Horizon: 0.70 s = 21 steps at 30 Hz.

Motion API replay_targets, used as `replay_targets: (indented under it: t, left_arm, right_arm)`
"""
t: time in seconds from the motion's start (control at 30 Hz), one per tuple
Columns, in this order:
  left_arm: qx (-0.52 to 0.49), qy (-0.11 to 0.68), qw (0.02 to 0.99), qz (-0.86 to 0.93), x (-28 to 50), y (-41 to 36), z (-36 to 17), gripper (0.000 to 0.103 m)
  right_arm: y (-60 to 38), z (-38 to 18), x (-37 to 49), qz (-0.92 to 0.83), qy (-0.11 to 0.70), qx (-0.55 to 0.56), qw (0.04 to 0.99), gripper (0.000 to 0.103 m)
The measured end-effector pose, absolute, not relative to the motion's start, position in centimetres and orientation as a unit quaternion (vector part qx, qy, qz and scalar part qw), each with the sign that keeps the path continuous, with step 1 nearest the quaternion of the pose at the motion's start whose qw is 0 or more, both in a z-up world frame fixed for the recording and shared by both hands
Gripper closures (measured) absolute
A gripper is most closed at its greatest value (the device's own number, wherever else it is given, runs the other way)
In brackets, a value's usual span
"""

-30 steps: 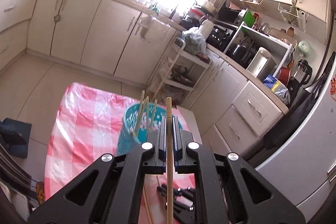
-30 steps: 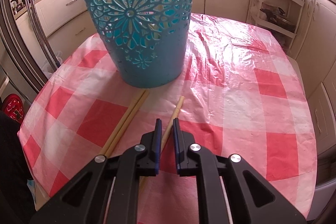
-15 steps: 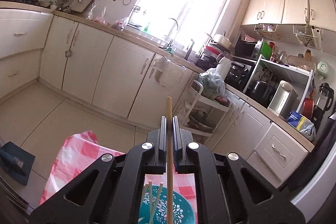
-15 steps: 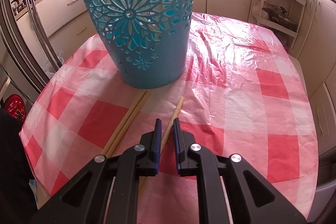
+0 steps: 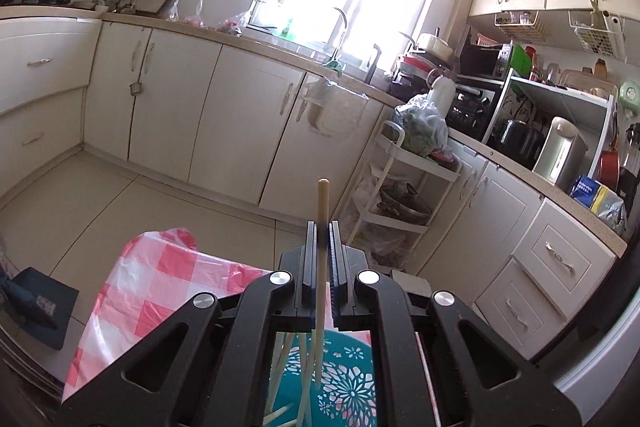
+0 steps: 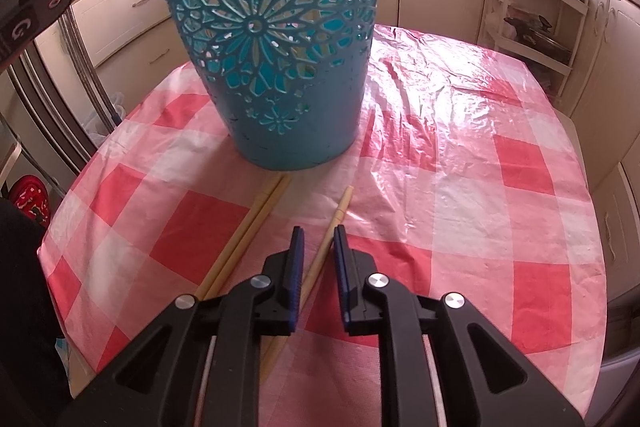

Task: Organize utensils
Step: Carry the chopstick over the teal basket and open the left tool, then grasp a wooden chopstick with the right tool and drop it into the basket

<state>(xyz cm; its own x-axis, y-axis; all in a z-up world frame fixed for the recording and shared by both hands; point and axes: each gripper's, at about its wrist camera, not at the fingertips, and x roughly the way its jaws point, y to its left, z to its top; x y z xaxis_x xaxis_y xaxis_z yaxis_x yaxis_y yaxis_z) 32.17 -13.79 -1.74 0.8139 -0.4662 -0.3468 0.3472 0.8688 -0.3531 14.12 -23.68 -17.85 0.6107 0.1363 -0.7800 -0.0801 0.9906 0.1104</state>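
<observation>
Left gripper (image 5: 322, 247) pinches one chopstick (image 5: 321, 267) tight above the blue basket (image 6: 272, 67). Right gripper (image 6: 319, 255) has just been opening, jaws a little apart around a chopstick on the table (image 6: 334, 223), near the basket.

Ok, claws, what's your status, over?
Left claw shut on wooden chopstick above teal cut-out basket. Right claw open, straddling lone chopstick on table. Nothing blocking.

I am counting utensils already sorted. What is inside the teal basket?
In the left wrist view, several chopsticks lean inside the teal basket. The hand-held gripper frame covers most of the opening, so no exact count is possible.
</observation>
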Motion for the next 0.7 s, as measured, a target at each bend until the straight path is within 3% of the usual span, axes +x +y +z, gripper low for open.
replay_targets:
  t: [0.27,0.33,0.4,0.43,0.5,0.6,0.7]
  left_arm:
    - [-0.047,0.296,0.923,-0.240,31.7,-15.5,-4.4,0.095]
    - [-0.036,0.309,0.921,-0.234,31.2,-15.1,-5.0,0.086]
    - [-0.043,0.310,0.923,-0.222,30.1,-13.6,-4.9,0.064]
    - [-0.049,0.304,0.926,-0.217,29.4,-12.7,-4.6,0.059]
    - [-0.060,0.278,0.937,-0.204,27.4,-10.3,-3.9,0.048]
    - [-0.078,0.248,0.949,-0.176,25.4,-7.1,-3.6,0.040]
    - [-0.111,0.250,0.951,-0.146,24.8,-4.0,-4.9,0.038]
  right_arm:
    - [-23.4,-17.9,14.1,0.058,0.436,0.026,0.898,0.087]
    - [-23.5,-17.8,14.1,0.067,0.437,0.031,0.897,0.080]
    - [-23.9,-17.8,14.2,0.091,0.439,0.060,0.892,0.068]
    - [-24.3,-17.8,14.2,0.095,0.439,0.083,0.889,0.066]
    - [-25.1,-17.9,14.4,0.101,0.440,0.114,0.885,0.066]
    - [-25.3,-17.9,14.4,0.094,0.441,0.118,0.885,0.071]
    - [-24.6,-17.8,14.3,0.078,0.442,0.090,0.889,0.076]
